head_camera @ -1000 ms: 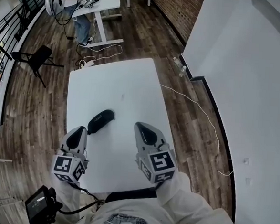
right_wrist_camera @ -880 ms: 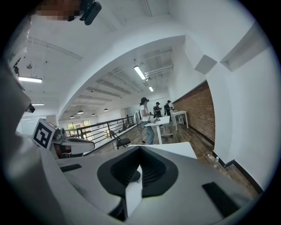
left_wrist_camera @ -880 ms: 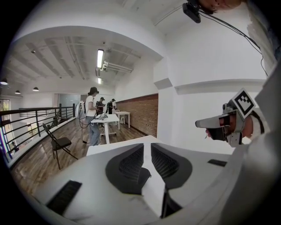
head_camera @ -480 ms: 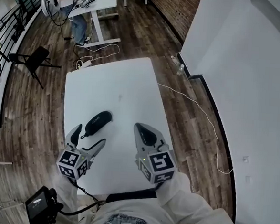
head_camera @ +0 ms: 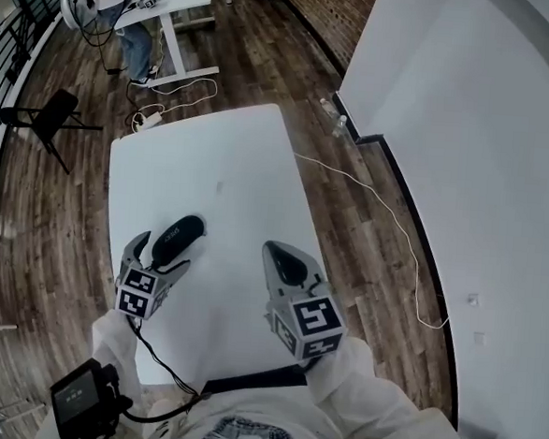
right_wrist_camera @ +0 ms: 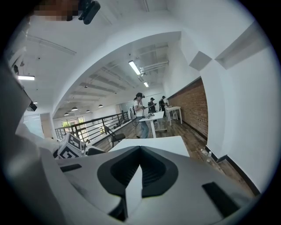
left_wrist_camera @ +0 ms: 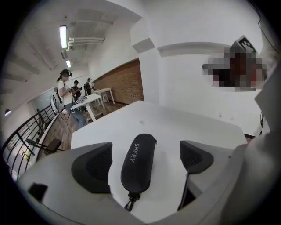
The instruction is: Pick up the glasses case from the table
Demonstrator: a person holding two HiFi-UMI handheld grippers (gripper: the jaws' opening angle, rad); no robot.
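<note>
My left claw (head_camera: 162, 255) has just been opening and stands wide, jaws flanking the near end of the glasses case (left_wrist_camera: 139, 160), not pressing it; the case lies on the table (head_camera: 222, 163); my right claw (right_wrist_camera: 139, 173) is clenched, empty; gripping and lifting remain.
</note>
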